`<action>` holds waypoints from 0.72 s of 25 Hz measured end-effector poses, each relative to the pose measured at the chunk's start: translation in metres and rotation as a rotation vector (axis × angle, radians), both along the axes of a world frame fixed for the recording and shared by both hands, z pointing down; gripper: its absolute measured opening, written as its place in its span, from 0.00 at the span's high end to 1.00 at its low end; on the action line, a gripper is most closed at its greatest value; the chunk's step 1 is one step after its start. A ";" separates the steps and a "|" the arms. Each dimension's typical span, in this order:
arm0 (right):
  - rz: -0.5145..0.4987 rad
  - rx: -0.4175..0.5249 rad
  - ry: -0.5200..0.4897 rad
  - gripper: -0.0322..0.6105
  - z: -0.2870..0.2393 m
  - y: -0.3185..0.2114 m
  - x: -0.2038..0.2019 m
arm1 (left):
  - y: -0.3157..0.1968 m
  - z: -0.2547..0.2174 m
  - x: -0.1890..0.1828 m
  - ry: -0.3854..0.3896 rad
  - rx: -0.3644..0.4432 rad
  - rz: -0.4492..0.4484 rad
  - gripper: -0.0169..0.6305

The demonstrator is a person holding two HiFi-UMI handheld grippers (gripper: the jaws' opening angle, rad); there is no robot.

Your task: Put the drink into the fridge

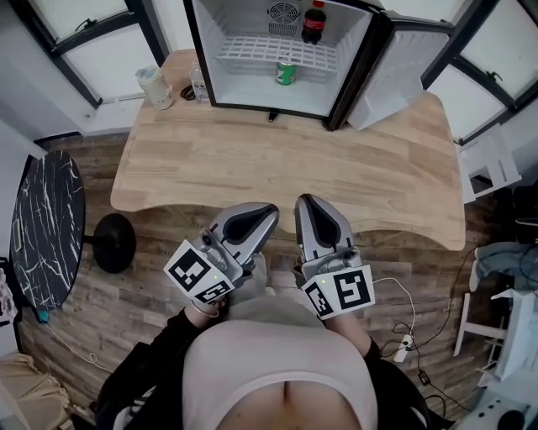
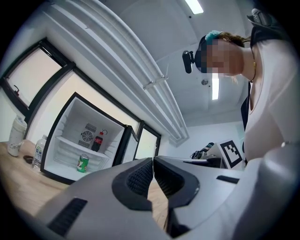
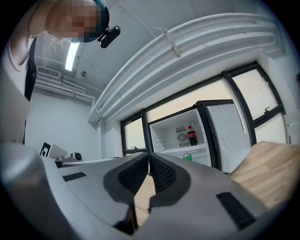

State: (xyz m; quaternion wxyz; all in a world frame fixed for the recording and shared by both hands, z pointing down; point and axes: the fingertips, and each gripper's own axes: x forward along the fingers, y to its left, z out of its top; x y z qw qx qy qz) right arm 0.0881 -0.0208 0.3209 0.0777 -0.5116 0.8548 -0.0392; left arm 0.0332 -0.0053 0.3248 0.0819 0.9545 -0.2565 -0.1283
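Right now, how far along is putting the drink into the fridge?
Looks done: the fridge has its door open, with a cola bottle and a green can inside. In hand: nothing; the left tongs and right tongs are shut and empty, near the person's body. Left: possibly the small clear bottle beside the fridge, and closing the door.

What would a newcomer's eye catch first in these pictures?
The small black fridge with a white interior stands open at the far edge of the light wooden table. It holds a dark cola bottle with a red cap on its wire shelf and a green can below. Near the person, the grey left gripper and right gripper sit side by side, fingers together and empty.
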 end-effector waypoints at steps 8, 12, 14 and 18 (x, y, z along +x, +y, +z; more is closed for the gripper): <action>-0.034 -0.013 -0.002 0.90 0.001 0.034 -0.003 | 0.037 0.001 0.000 -0.012 -0.017 -0.023 0.95; -0.047 -0.006 0.006 0.90 0.001 0.042 -0.010 | 0.043 0.002 -0.001 -0.013 -0.014 -0.020 0.95; -0.051 -0.011 0.009 0.90 0.001 0.045 -0.011 | 0.047 0.003 0.001 -0.014 -0.021 -0.013 0.95; -0.063 -0.016 0.000 0.90 0.002 0.048 -0.014 | 0.055 0.005 0.001 -0.021 -0.025 -0.013 0.95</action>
